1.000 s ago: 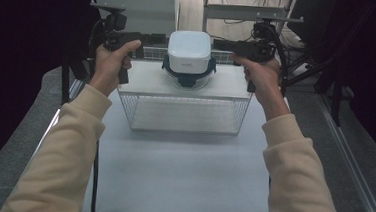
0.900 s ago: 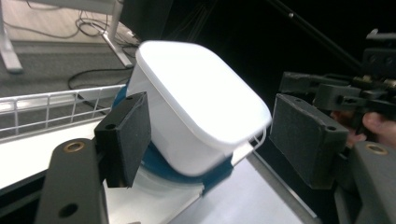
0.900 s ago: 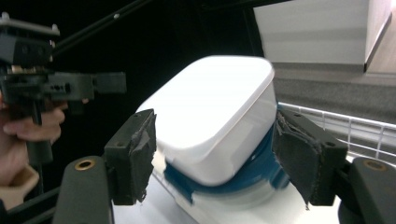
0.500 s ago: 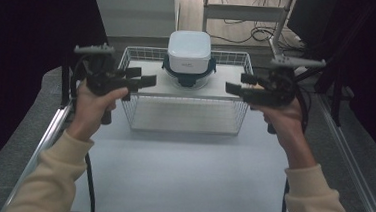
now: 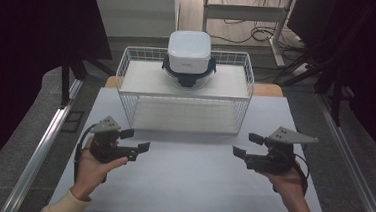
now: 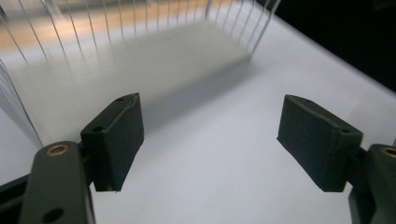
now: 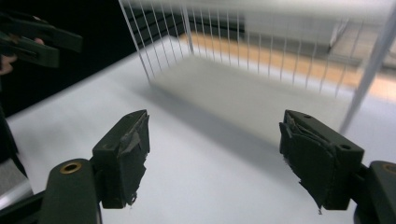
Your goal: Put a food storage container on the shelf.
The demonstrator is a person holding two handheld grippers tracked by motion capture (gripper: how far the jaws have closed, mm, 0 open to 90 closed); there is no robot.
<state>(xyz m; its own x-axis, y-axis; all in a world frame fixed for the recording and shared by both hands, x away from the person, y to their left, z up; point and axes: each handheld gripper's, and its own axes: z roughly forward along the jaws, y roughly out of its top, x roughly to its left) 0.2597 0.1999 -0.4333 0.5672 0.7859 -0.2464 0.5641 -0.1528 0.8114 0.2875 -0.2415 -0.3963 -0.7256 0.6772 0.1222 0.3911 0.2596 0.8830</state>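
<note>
left gripper [image 5: 141, 140]: held low over the white tabletop [image 5: 185, 186], jaws standing wide after just opening, nothing between them.
container [image 5: 189, 58]: white, square, rounded lid, dark blue clips at the sides; sits centred on top of the wire rack [image 5: 128, 67], beyond both grippers and up.
nearer hand: neither clearly, about midway between them.
right gripper [image 5: 247, 145]: mirrors the left, jaws just spread, empty.

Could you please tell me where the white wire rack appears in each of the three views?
High view: wire rack upper centre, a lidded container on top.
Left gripper view: rack wires along the top.
Right gripper view: wires across the top.
Shared landmark: white table.
</note>
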